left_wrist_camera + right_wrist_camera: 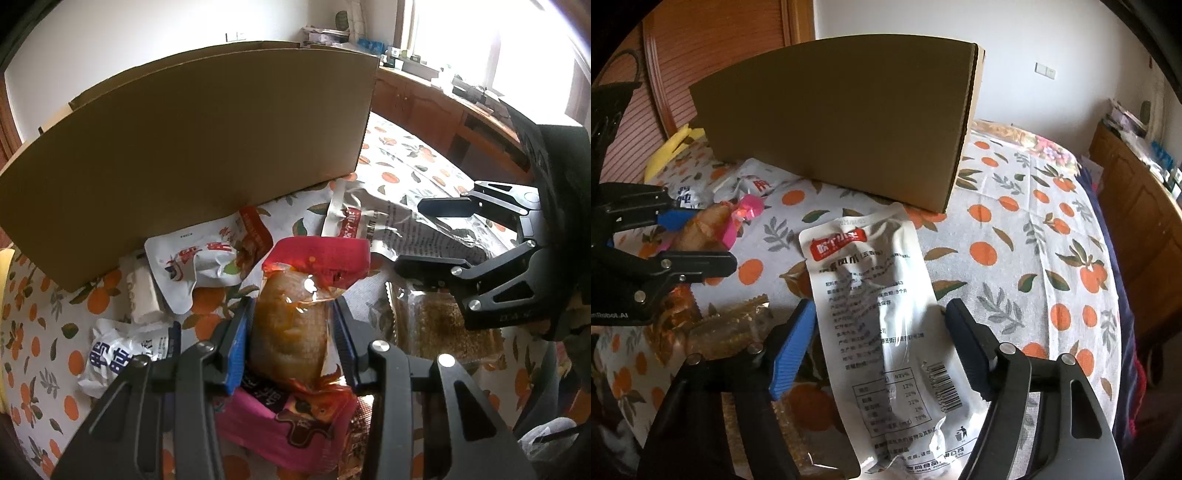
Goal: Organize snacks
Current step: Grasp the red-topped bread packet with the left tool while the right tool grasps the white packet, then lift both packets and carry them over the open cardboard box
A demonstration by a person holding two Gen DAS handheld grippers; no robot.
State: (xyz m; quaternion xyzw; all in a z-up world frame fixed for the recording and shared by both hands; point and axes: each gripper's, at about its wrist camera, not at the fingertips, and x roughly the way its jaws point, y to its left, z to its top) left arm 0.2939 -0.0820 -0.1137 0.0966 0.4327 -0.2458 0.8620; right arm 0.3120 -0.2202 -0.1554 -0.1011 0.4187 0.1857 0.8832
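My left gripper is shut on a pink-ended clear packet of brown snack, its blue pads pressing both sides. In the right wrist view this left gripper and packet show at the left. My right gripper stands open astride a white-silver pouch that lies flat on the orange-print cloth; its fingertips sit just off the pouch's edges. From the left wrist view the right gripper shows over the same pouch. A brown cardboard box stands just behind.
A white pouch with red print, a crumpled white packet and a small white roll lie by the box. A clear packet with a brown bar sits between the grippers. A wooden cabinet stands at the right.
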